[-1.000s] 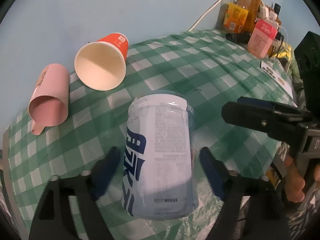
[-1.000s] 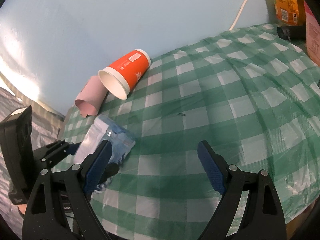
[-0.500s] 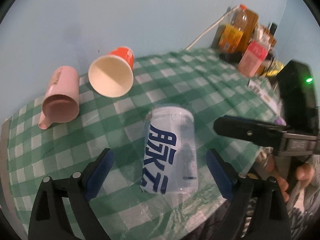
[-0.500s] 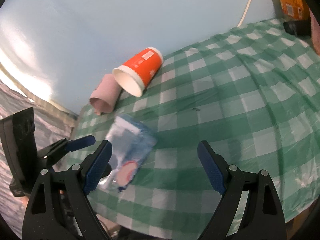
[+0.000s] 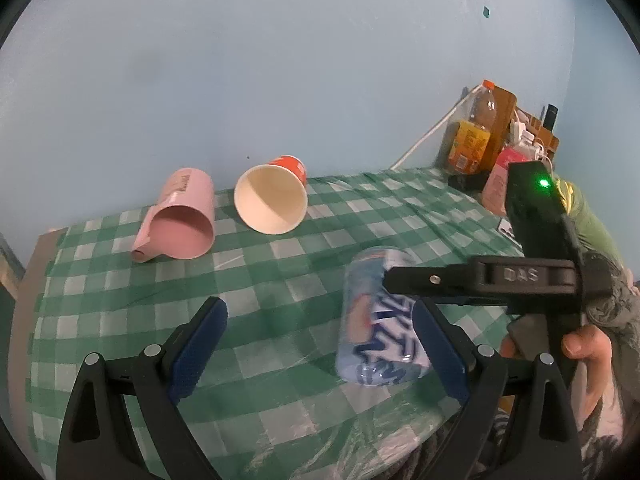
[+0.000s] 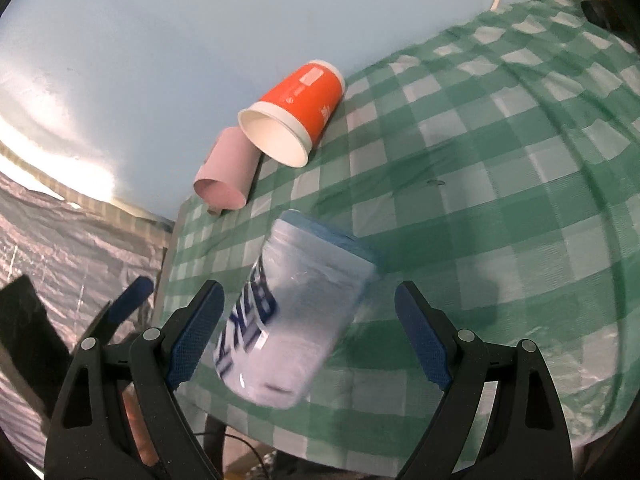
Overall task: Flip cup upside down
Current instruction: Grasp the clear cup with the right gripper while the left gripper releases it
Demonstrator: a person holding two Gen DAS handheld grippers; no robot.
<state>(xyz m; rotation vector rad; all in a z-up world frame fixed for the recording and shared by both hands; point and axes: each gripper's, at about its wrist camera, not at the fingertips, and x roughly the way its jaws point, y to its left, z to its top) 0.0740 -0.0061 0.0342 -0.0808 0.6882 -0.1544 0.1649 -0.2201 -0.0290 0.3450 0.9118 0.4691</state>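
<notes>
A clear plastic cup with blue lettering (image 5: pixel 376 324) lies tilted on the green checked tablecloth (image 5: pixel 280 264) near the front edge. In the right wrist view the cup (image 6: pixel 296 320) sits between the wide-open fingers of my right gripper (image 6: pixel 310 332), untouched. My left gripper (image 5: pixel 320 344) is open and empty, with the cup by its right finger. My right gripper's finger (image 5: pixel 460 280) crosses over the cup in the left wrist view.
An orange paper cup (image 5: pixel 272 198) (image 6: pixel 292 116) and a pink mug (image 5: pixel 178 216) (image 6: pixel 226 174) lie on their sides near the blue wall. Bottles and a pink carton (image 5: pixel 480 140) stand at the far right corner. The table's front edge is close.
The left gripper has pulled back and up from the clear cup, which now lies to its right. The right gripper has moved in so that its fingers straddle the cup.
</notes>
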